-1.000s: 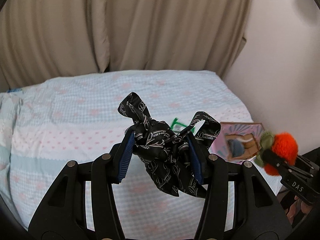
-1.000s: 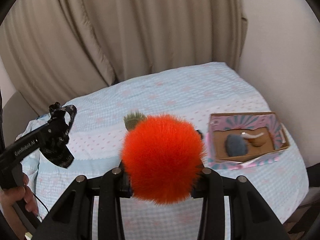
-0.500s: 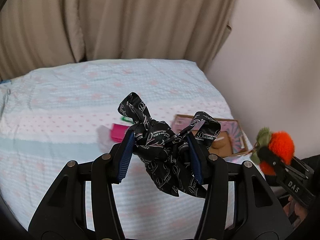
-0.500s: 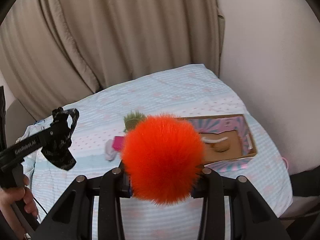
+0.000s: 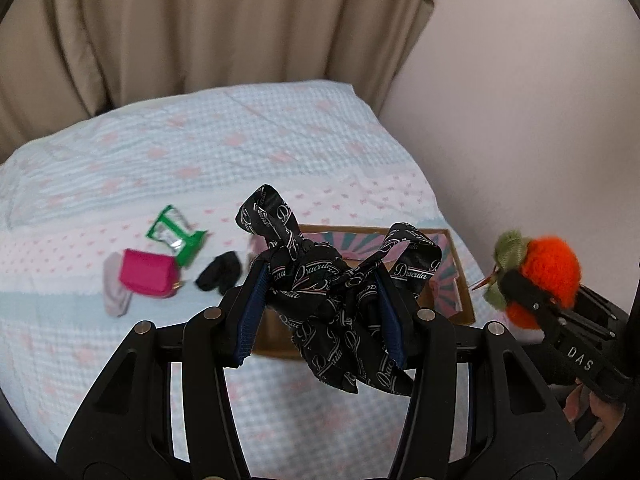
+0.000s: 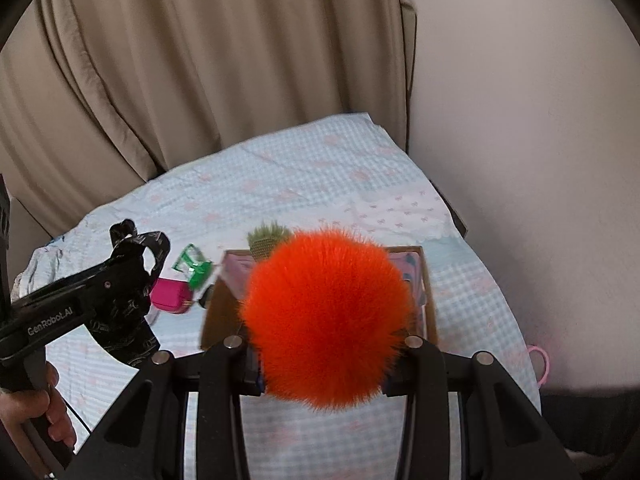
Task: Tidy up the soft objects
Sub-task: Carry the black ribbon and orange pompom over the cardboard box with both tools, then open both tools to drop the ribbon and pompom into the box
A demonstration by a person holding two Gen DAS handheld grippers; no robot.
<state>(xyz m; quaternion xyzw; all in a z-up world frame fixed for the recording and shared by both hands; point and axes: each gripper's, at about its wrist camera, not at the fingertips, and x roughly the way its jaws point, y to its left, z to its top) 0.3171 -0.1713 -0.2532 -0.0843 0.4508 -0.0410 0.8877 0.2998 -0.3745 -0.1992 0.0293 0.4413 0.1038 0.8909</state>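
Note:
My left gripper (image 5: pixel 320 312) is shut on a black ribbon bow with white script (image 5: pixel 340 280), held in the air above the bed. It also shows at the left of the right wrist view (image 6: pixel 124 280). My right gripper (image 6: pixel 324 344) is shut on a fluffy orange pompom with a green tuft (image 6: pixel 326 316), which also shows at the right of the left wrist view (image 5: pixel 548 276). A cardboard box with a pink and teal lining (image 5: pixel 452 256) lies on the bed below both grippers; it also shows in the right wrist view (image 6: pixel 426 280).
On the light blue bedcover (image 5: pixel 200 152) lie a pink pouch (image 5: pixel 148 272), a pale cloth (image 5: pixel 114 288), a green and white packet (image 5: pixel 176 232) and a black soft item (image 5: pixel 220 272). Beige curtains (image 5: pixel 200 20) hang behind. A wall stands right. A pink loop (image 6: pixel 540 364) hangs at the bed's edge.
Both views have swung right and down toward the box. The box now lies under both grippers and the pink pouch and green packet have come into view. Both grips are unchanged.

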